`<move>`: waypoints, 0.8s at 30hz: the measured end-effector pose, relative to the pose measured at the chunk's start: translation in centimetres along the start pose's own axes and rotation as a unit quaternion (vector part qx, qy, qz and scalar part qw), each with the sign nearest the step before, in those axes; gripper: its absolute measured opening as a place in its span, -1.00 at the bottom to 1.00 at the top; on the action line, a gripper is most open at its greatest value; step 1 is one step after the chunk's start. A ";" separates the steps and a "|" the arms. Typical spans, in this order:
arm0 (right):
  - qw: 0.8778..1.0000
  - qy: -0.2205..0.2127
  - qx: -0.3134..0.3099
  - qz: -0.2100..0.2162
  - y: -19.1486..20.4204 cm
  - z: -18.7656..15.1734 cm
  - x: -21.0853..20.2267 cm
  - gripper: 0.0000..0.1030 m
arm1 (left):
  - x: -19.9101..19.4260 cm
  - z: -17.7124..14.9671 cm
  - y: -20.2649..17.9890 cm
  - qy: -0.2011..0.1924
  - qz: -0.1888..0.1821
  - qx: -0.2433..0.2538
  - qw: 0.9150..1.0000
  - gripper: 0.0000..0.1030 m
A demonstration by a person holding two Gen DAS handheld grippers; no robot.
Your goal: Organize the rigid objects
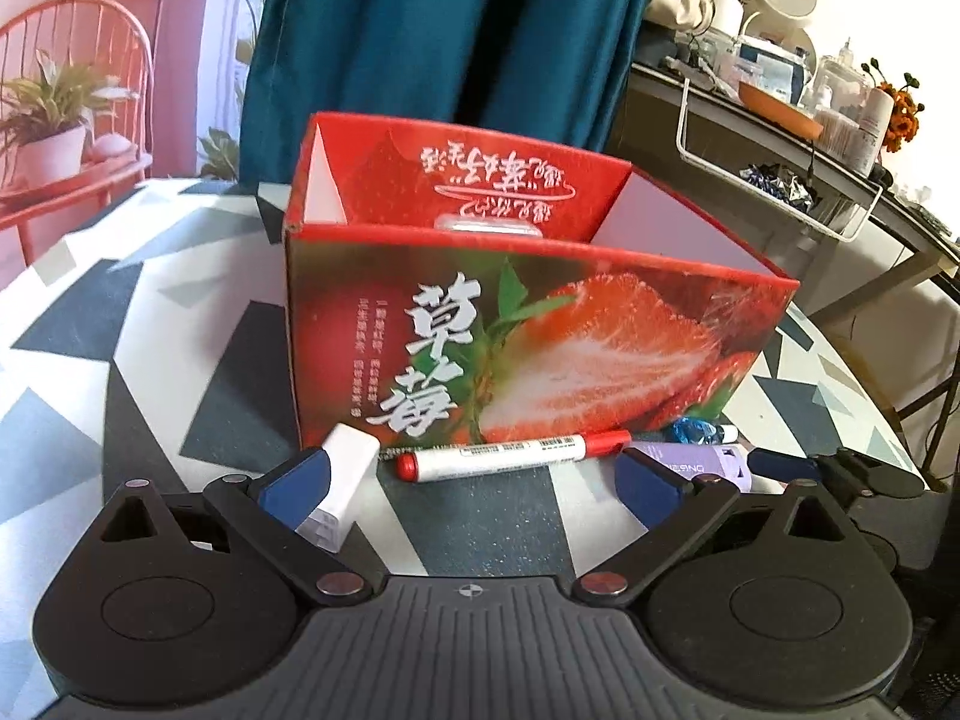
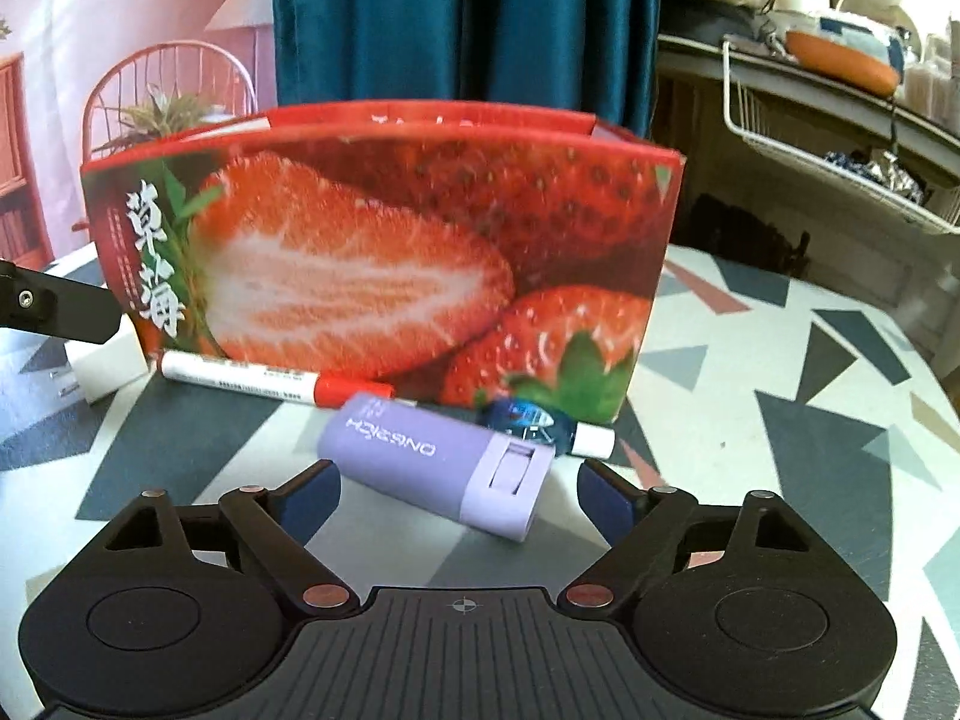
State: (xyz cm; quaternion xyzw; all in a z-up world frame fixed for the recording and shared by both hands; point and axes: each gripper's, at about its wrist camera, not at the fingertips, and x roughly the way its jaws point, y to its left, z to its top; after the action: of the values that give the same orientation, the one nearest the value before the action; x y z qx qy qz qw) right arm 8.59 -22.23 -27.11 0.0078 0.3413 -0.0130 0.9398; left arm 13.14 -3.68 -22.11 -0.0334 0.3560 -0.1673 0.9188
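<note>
Both grippers hang low over the patterned worktop (image 2: 780, 324), in front of the open strawberry box (image 1: 528, 324) where these loose things presumably belong. The right gripper (image 2: 459, 495) stands released, its jaws straddling the lilac case (image 2: 438, 465), which lies slantwise just before the box; neither pad presses on it. To take it well, I would square the jaws across the case's long sides, near its middle, since a pinch at the paler cap end could twist it loose. The small blue-wrapped tube (image 2: 540, 420) sits just behind and should stay clear of the right finger. The left gripper (image 1: 474, 480) is likewise unclenched, with the white block (image 1: 342, 480) leaning against its left finger (image 1: 297, 483) and the red marker (image 1: 510, 453) lying crosswise ahead. It must pick one: centre on the block, then close.
</note>
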 end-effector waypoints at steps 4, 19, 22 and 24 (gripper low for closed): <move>1.000 0.013 -0.011 0.018 0.0 0.5 0.9 0.59 | 1.3 0.1 -0.4 0.020 -0.019 -0.014 1.000 0.88; 0.997 0.009 -0.049 0.056 1.2 0.4 1.0 0.24 | 6.1 0.7 -4.7 0.060 -0.111 -0.016 0.992 0.45; 0.997 0.006 -0.053 0.061 1.4 0.4 0.9 0.19 | 6.8 0.7 -5.2 0.066 -0.117 -0.018 0.991 0.26; 0.996 0.004 -0.056 0.069 1.4 0.3 0.8 0.12 | 7.3 0.5 -5.5 0.071 -0.113 -0.019 0.991 0.24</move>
State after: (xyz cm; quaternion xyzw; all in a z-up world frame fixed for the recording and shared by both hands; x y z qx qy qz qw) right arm 9.42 -20.83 -27.38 -0.0211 0.3441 0.0710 0.9360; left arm 17.00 -11.28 -25.44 -0.0790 0.4176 -0.2649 0.8656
